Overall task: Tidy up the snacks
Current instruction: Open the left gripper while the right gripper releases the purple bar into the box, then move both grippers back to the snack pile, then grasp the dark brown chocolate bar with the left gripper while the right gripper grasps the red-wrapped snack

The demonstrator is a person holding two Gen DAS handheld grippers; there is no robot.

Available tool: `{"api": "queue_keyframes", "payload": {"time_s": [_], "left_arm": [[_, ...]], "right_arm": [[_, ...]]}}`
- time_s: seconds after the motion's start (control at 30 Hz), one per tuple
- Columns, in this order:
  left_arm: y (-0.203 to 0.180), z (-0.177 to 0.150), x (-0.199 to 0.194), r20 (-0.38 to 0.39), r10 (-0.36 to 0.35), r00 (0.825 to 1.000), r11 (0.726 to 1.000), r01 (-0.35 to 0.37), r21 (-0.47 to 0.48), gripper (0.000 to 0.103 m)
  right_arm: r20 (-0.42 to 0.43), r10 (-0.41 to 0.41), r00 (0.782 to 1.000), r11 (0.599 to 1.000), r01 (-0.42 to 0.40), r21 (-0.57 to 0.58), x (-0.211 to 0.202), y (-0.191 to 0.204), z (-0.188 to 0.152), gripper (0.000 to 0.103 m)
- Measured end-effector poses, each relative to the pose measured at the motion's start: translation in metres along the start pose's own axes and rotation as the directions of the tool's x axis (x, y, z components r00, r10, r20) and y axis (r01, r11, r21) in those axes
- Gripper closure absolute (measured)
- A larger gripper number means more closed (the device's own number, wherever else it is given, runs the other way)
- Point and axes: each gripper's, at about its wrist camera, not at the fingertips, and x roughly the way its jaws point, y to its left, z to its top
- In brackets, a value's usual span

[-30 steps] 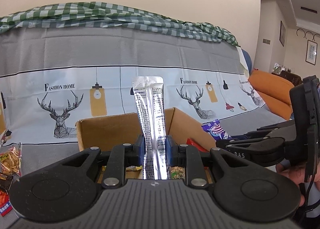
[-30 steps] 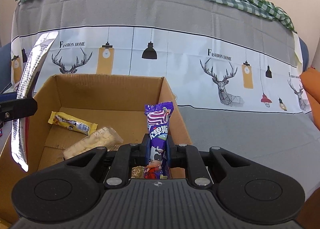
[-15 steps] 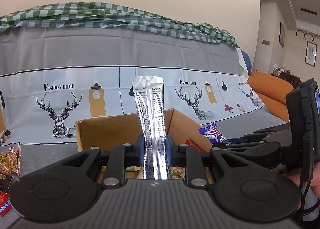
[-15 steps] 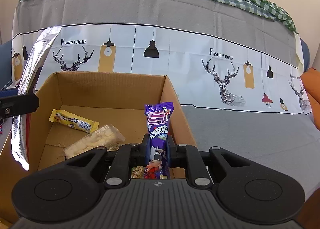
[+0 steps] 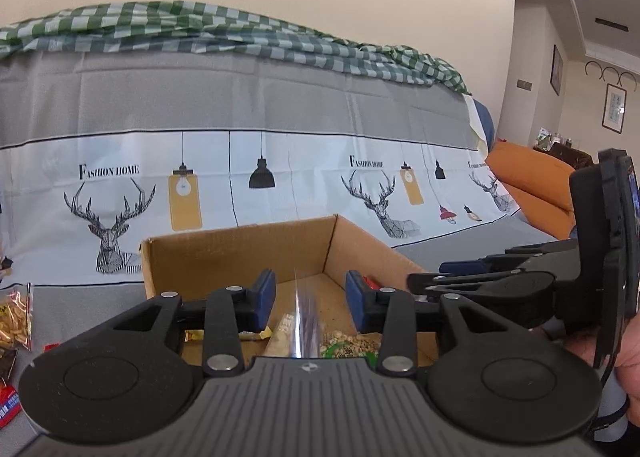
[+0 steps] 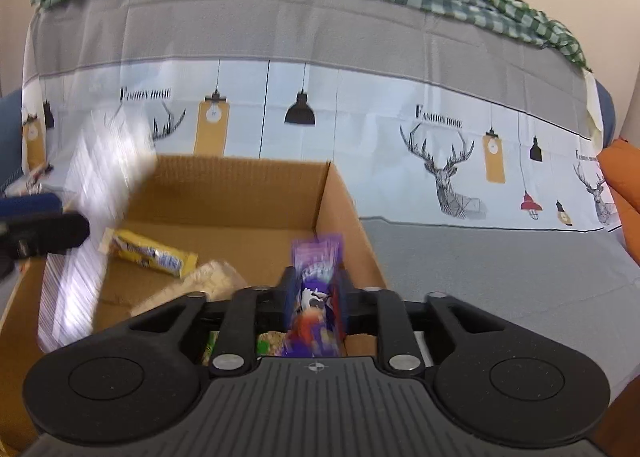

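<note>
An open cardboard box [image 5: 240, 257] sits on the covered sofa; it also shows in the right wrist view [image 6: 344, 209]. My left gripper [image 5: 310, 297] is open above the box. The silver foil packet [image 5: 302, 321] is a blur falling between its jaws; it shows blurred at the left of the right wrist view [image 6: 92, 229]. My right gripper [image 6: 316, 293] holds a blurred purple snack packet [image 6: 316, 289] over the box's right side, its jaws slightly apart. A yellow bar [image 6: 150, 253] and a pale snack bag [image 6: 212, 281] lie inside.
Snack bags [image 5: 16, 317] lie on the sofa left of the box. A deer-print cover [image 5: 280, 177] drapes the backrest, with a green checked cloth [image 5: 240, 33] on top. An orange cushion [image 5: 536, 181] is at the right.
My left gripper has opened and let go of the silver packet, which is dropping into the box. My right gripper's jaws have spread a little and the purple packet sits lower.
</note>
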Motion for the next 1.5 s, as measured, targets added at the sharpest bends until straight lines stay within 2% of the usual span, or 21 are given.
{"api": "queue_keyframes", "payload": {"time_s": [0.03, 0.2, 0.3, 0.33, 0.43, 0.53, 0.73, 0.87, 0.97, 1.1, 1.2, 1.33, 1.43, 1.5], "left_arm": [[0.001, 0.001, -0.001, 0.003, 0.001, 1.000, 1.000, -0.001, -0.003, 0.060], [0.015, 0.002, -0.008, 0.009, 0.040, 0.999, 0.998, -0.040, -0.043, 0.060], [0.032, 0.003, -0.017, 0.015, 0.074, 0.997, 0.992, -0.072, -0.100, 0.068], [0.040, 0.004, -0.021, 0.016, 0.085, 0.996, 0.989, -0.083, -0.121, 0.074], [0.062, 0.005, -0.034, 0.007, 0.139, 0.990, 0.975, -0.135, -0.177, 0.081], [0.092, 0.004, -0.048, -0.010, 0.186, 0.983, 0.947, -0.182, -0.264, 0.081], [0.157, -0.004, -0.077, -0.066, 0.263, 0.963, 0.849, -0.263, -0.457, 0.081], [0.194, -0.011, -0.089, -0.108, 0.305, 0.946, 0.779, -0.313, -0.544, 0.081], [0.219, -0.019, -0.095, -0.149, 0.324, 0.934, 0.721, -0.346, -0.600, 0.081], [0.247, -0.029, -0.093, -0.208, 0.331, 0.920, 0.644, -0.382, -0.663, 0.081], [0.267, -0.039, -0.092, -0.243, 0.318, 0.917, 0.579, -0.390, -0.716, 0.081], [0.286, -0.048, -0.087, -0.285, 0.318, 0.904, 0.499, -0.415, -0.760, 0.081], [0.297, -0.052, -0.080, -0.323, 0.337, 0.884, 0.459, -0.454, -0.764, 0.076], [0.306, -0.055, -0.077, -0.346, 0.348, 0.871, 0.425, -0.476, -0.770, 0.065]], "right_arm": [[0.010, 0.004, 1.000, 1.000, -0.004, 0.009, -0.002, 0.001, 0.001, 0.060], [0.051, 0.029, 0.998, 0.999, -0.030, 0.015, -0.009, 0.014, 0.004, 0.059], [0.081, 0.047, 0.996, 0.999, -0.048, 0.006, -0.016, 0.028, 0.007, 0.059], [0.091, 0.055, 0.994, 0.998, -0.056, 0.002, -0.018, 0.034, 0.007, 0.059], [0.116, 0.081, 0.990, 0.997, -0.081, -0.005, -0.024, 0.051, 0.009, 0.059], [0.141, 0.112, 0.984, 0.994, -0.112, -0.003, -0.030, 0.070, 0.011, 0.059], [0.179, 0.192, 0.965, 0.981, -0.193, -0.012, -0.037, 0.115, 0.013, 0.059], [0.191, 0.254, 0.948, 0.967, -0.256, -0.017, -0.039, 0.145, 0.012, 0.060], [0.193, 0.293, 0.936, 0.955, -0.295, -0.021, -0.039, 0.167, 0.012, 0.065], [0.190, 0.346, 0.919, 0.938, -0.345, -0.042, -0.038, 0.195, 0.009, 0.070], [0.181, 0.382, 0.906, 0.924, -0.376, -0.067, -0.031, 0.218, 0.008, 0.072], [0.138, 0.416, 0.899, 0.909, -0.410, -0.068, -0.012, 0.248, 0.007, 0.072], [0.111, 0.424, 0.899, 0.906, -0.420, -0.055, 0.005, 0.269, 0.008, 0.072], [0.086, 0.422, 0.902, 0.906, -0.420, -0.040, 0.018, 0.280, 0.008, 0.072]]}}
